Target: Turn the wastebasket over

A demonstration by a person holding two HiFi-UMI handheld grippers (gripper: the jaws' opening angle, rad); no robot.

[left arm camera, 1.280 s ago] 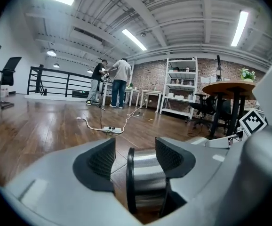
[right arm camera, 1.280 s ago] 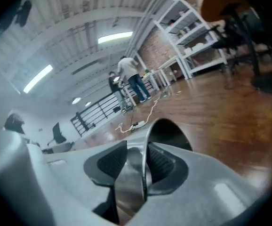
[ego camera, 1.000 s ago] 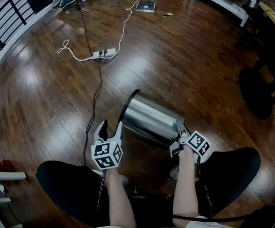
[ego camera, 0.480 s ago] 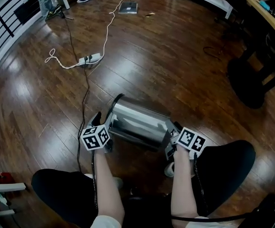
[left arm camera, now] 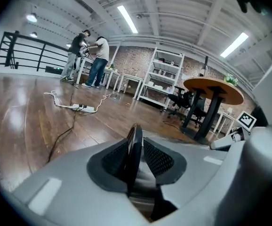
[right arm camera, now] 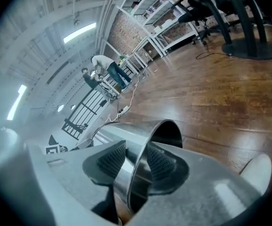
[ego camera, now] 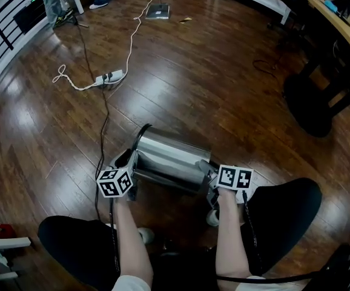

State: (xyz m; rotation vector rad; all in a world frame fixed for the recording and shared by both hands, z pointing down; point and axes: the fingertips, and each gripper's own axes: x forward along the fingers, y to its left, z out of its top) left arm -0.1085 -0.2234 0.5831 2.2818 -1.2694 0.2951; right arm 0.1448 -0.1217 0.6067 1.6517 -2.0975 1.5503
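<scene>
Wastebasket (ego camera: pixel 169 156) – a shiny metal cylinder – is seen lying on its side on the dark wooden floor (ego camera: pixel 223 96), just in front of the person's knees, with its long axis running left to right. Its left end is edged by a black ring and sits slightly farther away than its right end.

The left gripper (ego camera: pixel 128 162) is set at that left end. In the left gripper view its jaws are closing, and the thin black ring (left arm camera: pixel 134 147) is caught edge-on between the ribbed pads (left arm camera: pixel 115 161), which appear to lie against it.

The right gripper (ego camera: pixel 210 176) is placed at the right end. In the right gripper view its jaws are also closing, and the bare metal edge (right arm camera: pixel 138 173) stands between the pads (right arm camera: pixel 108 160) – one pad outside the wall, the other inside, both seemingly against it.

Farther off to the left, a white power strip (ego camera: pixel 109 76) is lying on the floor, and a black cable (ego camera: pixel 102 132) is trailed from it toward the near side. White shelving (left arm camera: pixel 162 79) and two standing people (left arm camera: pixel 91 55) can be made out at the far side of the room.
</scene>
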